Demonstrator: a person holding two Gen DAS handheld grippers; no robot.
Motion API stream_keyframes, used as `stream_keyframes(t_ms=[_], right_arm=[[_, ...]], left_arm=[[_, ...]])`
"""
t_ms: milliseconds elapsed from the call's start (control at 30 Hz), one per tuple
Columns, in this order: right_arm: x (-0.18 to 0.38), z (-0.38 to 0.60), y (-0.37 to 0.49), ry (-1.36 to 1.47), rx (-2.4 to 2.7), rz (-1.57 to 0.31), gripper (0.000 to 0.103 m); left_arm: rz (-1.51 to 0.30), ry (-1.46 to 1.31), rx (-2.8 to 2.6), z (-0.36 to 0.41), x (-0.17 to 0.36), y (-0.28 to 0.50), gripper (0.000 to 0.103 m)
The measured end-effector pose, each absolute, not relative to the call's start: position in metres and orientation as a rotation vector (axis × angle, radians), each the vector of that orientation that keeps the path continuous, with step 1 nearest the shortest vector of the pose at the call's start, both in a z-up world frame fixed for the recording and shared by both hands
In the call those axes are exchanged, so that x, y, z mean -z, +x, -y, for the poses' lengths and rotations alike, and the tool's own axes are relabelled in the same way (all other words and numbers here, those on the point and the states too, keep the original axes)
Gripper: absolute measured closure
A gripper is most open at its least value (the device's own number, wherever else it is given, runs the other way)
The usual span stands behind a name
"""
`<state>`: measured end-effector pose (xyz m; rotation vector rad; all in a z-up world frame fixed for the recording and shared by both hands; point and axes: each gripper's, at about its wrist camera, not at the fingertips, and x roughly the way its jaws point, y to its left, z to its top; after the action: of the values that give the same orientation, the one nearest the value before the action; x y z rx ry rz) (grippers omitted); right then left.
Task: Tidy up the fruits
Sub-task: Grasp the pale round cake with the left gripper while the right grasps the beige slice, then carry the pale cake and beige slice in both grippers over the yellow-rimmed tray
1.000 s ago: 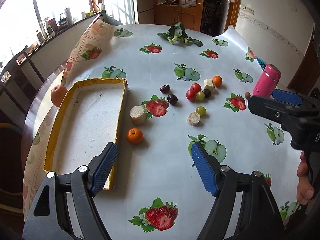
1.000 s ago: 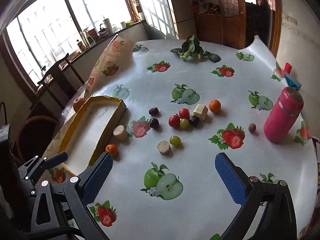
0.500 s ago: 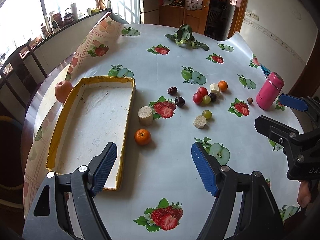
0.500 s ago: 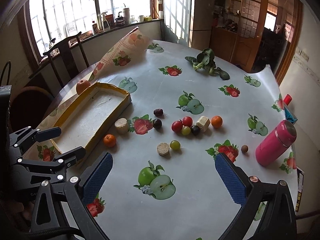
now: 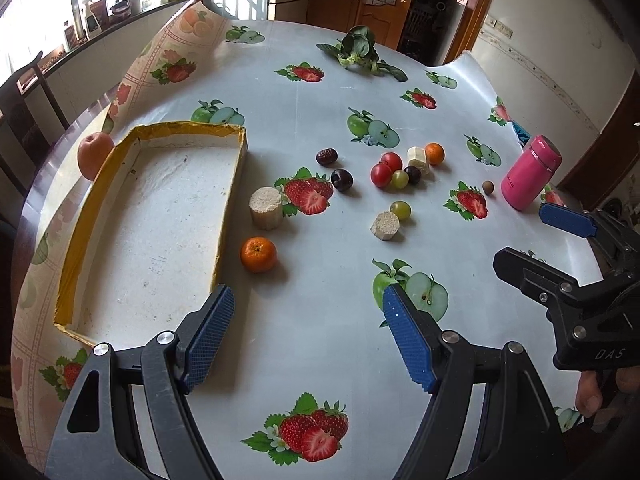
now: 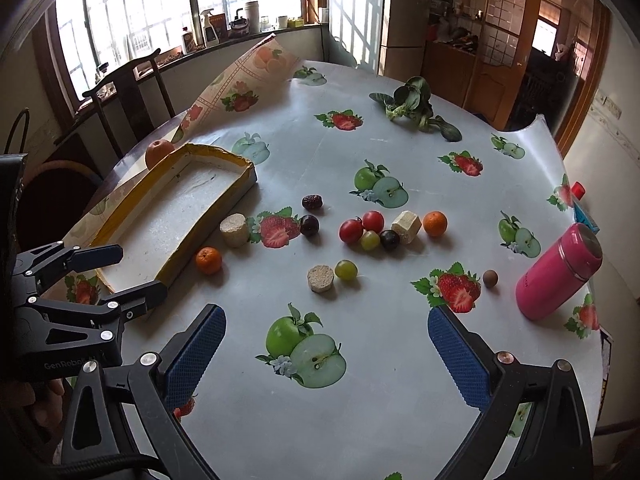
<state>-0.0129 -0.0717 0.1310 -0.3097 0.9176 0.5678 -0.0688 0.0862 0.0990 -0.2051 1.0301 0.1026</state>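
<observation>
Both hand-held grippers, left (image 5: pixel 308 330) & right (image 6: pixel 326 354), released w/ nothing held; only right view shows red-capped item (image 6: pixel 578 190).

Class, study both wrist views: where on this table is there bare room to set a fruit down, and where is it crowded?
Free: the inside of the yellow-rimmed tray; the near cloth between the mandarin and the pink bottle; the far cloth between the tray and the leafy greens. Crowded: the cluster around the red tomatoes, and the strip by the tray's right wall.
</observation>
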Motion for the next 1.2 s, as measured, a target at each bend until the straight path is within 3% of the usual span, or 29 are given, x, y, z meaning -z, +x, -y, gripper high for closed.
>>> stream_keyframes(t_ms=[133, 367, 767, 900, 933, 1000, 1067, 1100, 1200], right_arm=[[-0.105, 0.078, 0.002, -0.245, -0.576, -0.998, 0.01], [-0.052, 0.069, 0.038, -0.105, -0.616, -1.14, 0.038], [0.004, 0.011, 0.081, -0.156, -0.627, -1.179, 0.039], [0.005, -0.006, 0.081, -0.211, -0.633, -1.159, 0.051], [0.005, -0.007, 0.079, -0.223, -0.627, -1.152, 0.053], [0.005, -0.004, 0.078, -0.199, -0.636, -1.156, 0.071], [0.004, 0.004, 0.079, -0.127, -0.662, -1.179, 0.072], [0.004, 0.009, 0.079, -0.104, -0.664, -1.186, 0.072], [0.0, 0.024, 0.075, -0.044, -0.661, -1.192, 0.072]], left_arm=[[-1.069, -0.25, -0.086, -0.086, -0.075, -0.053, 0.026], [-1.136, -0.245, -0.143, -0.098, -0.031, -0.007, 0.026], [-1.132, -0.208, -0.248, -0.135, -0.009, 0.046, 0.026], [-1.181, -0.195, -0.265, -0.138, 0.011, 0.064, 0.027], [-1.179, -0.162, -0.259, -0.134, 0.012, 0.065, 0.03], [-1.16, -0.149, -0.23, -0.129, 0.01, 0.065, 0.043], [-1.159, -0.136, -0.215, -0.127, 0.008, 0.065, 0.066], [-1.16, -0.142, -0.199, -0.127, 0.007, 0.065, 0.071], [-1.165, -0.203, -0.147, -0.132, 0.004, 0.059, 0.071]])
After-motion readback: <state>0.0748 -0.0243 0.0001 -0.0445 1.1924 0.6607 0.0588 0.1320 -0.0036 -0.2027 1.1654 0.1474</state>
